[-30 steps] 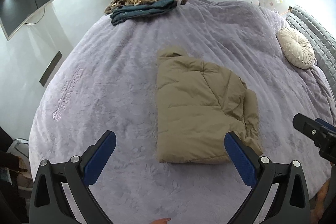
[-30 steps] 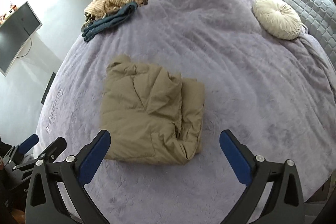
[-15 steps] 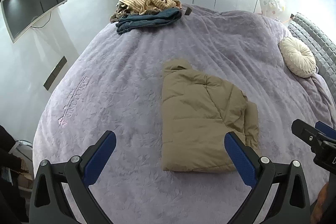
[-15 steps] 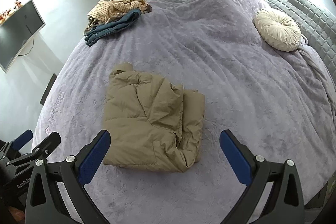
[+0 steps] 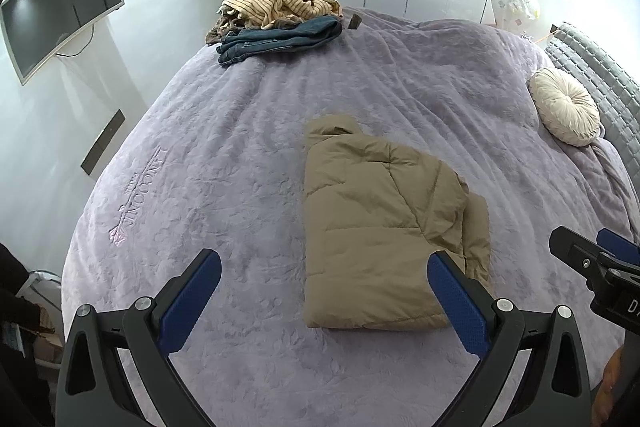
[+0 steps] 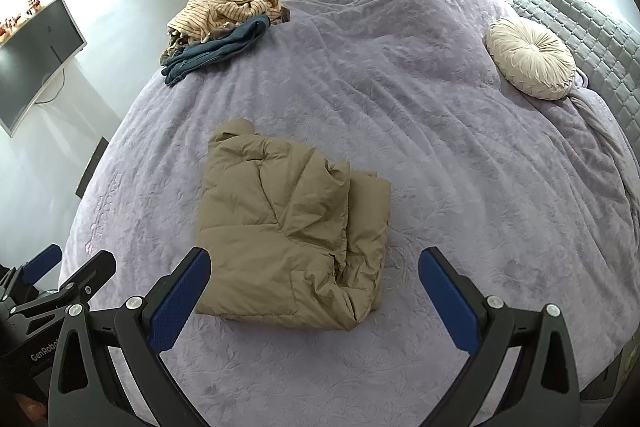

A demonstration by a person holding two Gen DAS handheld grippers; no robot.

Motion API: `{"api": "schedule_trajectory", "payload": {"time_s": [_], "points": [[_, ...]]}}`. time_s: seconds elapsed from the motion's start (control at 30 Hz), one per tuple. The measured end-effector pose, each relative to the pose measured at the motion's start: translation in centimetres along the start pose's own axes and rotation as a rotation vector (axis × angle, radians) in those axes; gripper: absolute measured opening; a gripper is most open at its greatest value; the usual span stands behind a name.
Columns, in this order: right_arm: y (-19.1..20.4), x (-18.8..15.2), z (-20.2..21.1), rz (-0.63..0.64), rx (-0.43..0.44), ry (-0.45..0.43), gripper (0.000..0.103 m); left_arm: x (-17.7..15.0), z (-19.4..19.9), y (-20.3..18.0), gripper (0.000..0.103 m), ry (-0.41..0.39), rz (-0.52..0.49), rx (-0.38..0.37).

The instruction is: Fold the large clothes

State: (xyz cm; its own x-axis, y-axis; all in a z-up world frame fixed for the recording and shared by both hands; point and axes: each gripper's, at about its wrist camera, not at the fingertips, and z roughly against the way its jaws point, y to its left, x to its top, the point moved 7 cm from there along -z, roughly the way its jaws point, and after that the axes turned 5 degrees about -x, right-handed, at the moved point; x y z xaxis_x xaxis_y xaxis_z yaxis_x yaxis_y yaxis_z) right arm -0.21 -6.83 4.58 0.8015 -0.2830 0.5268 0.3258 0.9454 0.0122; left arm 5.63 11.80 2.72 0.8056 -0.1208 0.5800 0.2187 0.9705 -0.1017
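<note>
A tan padded jacket (image 5: 384, 231) lies folded near the middle of a lilac bed (image 5: 240, 155). The left gripper (image 5: 324, 275) and right gripper (image 6: 314, 273) hover nearby, fingers spread apart, holding nothing.

Tan jacket (image 5: 384, 227) on lilac bedspread (image 5: 240, 155); striped beige top (image 5: 276, 5) over denim (image 5: 280, 39).

Each black plastic two-finger gripper, the left gripper (image 5: 324, 287) and the right gripper (image 6: 314, 285), has angular, triangular-cutout arms fixed with round silver screws and carries textured blue rubber pads (image 5: 190, 301) on its fingers. White "GenRobot" lettering (image 6: 44, 349) marks the left unit's body.
</note>
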Motion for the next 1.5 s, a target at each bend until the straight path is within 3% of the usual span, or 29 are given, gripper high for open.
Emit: {"api": "schedule_trajectory", "payload": {"time_s": [1.5], "points": [[-0.44, 0.15, -0.74, 0.006, 0.006, 0.014, 0.103, -0.11, -0.81, 0.94, 0.103, 0.023, 0.014, 0.015]]}}
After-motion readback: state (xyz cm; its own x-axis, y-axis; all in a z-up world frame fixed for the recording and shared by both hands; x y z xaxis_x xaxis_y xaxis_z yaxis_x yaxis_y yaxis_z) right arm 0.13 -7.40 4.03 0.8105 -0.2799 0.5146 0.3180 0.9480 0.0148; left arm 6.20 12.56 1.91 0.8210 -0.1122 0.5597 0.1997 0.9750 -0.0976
